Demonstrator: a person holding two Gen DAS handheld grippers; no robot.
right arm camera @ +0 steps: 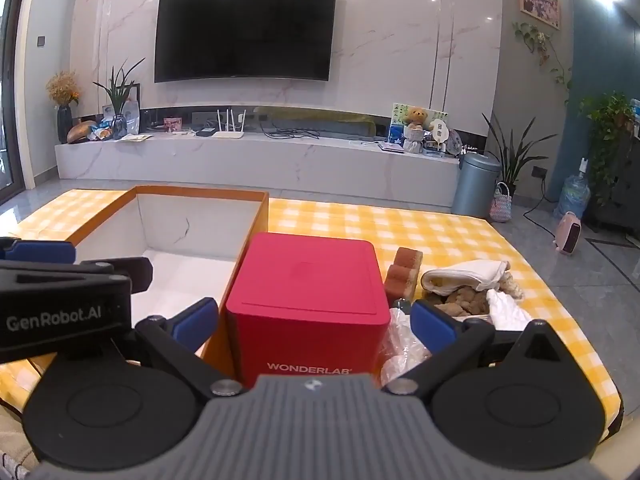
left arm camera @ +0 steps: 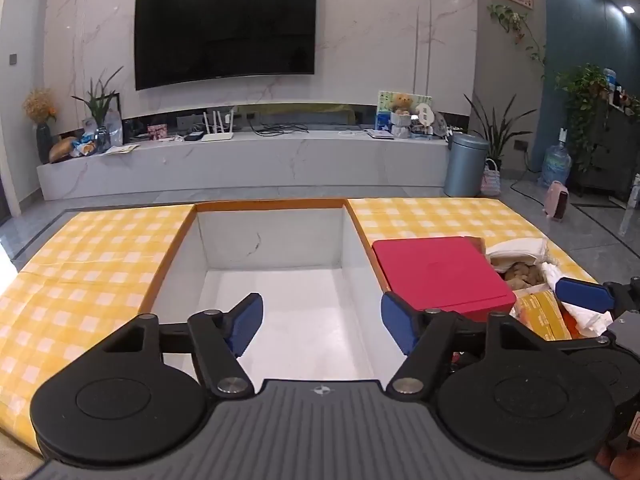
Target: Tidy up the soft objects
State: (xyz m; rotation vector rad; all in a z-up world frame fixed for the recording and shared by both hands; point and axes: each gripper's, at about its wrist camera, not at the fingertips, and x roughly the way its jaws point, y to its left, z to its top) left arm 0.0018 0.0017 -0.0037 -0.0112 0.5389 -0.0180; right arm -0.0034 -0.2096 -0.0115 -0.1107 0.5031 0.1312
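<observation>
My left gripper hangs open and empty over a white open box with an orange rim. To its right stands a red box. Beyond that lies a heap of soft things: a white cloth, a brown lumpy item and a yellow packet. In the right wrist view my right gripper is open wide, and the red WONDERLAB box stands between its fingers with small gaps on both sides. A sponge, white cloth and clear plastic bag lie to the right.
A yellow checked cloth covers the table, whose right edge drops to the floor. The left gripper's black body sits close on the left in the right wrist view. A TV cabinet, bin and plants stand beyond.
</observation>
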